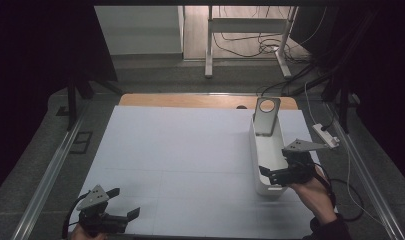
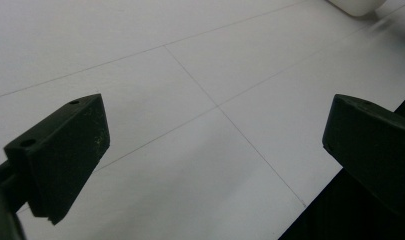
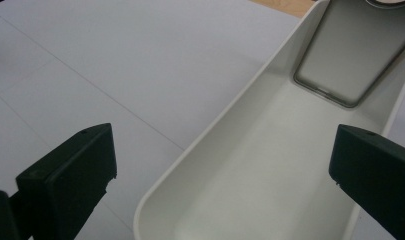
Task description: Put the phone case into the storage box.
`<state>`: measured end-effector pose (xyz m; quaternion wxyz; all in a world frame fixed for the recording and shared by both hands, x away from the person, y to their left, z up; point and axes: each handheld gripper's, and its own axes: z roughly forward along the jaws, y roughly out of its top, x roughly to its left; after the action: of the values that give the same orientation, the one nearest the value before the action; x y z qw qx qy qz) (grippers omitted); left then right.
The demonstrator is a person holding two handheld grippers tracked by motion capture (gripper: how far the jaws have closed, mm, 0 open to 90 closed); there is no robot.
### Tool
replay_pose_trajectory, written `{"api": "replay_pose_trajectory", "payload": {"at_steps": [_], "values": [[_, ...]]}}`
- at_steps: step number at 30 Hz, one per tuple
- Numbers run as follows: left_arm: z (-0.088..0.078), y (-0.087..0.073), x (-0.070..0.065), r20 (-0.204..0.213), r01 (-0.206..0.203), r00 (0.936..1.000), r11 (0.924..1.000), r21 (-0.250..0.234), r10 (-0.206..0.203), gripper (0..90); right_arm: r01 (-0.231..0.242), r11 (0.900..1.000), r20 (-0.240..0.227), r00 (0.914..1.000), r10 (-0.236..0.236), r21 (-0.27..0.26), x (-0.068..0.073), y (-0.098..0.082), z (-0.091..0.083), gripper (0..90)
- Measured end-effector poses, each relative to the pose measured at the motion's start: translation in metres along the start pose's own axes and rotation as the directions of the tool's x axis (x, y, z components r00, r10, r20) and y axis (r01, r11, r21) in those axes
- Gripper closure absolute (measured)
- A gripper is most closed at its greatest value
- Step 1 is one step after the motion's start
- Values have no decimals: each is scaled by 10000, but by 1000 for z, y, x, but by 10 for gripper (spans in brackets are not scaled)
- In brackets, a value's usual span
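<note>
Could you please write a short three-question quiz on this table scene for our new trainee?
1. True or false: the right tongs are shut on the white bin.
2. What leans inside the bin's far end? A) a grey flat stand with a round hole B) a red cup C) a folded towel
3. Where are the left tongs?

Key:
1. False; their jaws are wide open at the bin's near end.
2. A.
3. At the near left corner of the white mat, open, with nothing between the jaws.
</note>
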<state>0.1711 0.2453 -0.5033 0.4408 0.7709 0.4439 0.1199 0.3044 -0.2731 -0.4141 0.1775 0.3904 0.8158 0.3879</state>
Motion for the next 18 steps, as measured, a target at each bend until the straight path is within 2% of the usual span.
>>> {"api": "replay_pose_trajectory", "payload": {"at_steps": [18], "values": [[1,0,-1,-24,-62,10000,10000,69,63,0,9,10000,414,9991,-8,-15,10,-27,-22,0]]}}
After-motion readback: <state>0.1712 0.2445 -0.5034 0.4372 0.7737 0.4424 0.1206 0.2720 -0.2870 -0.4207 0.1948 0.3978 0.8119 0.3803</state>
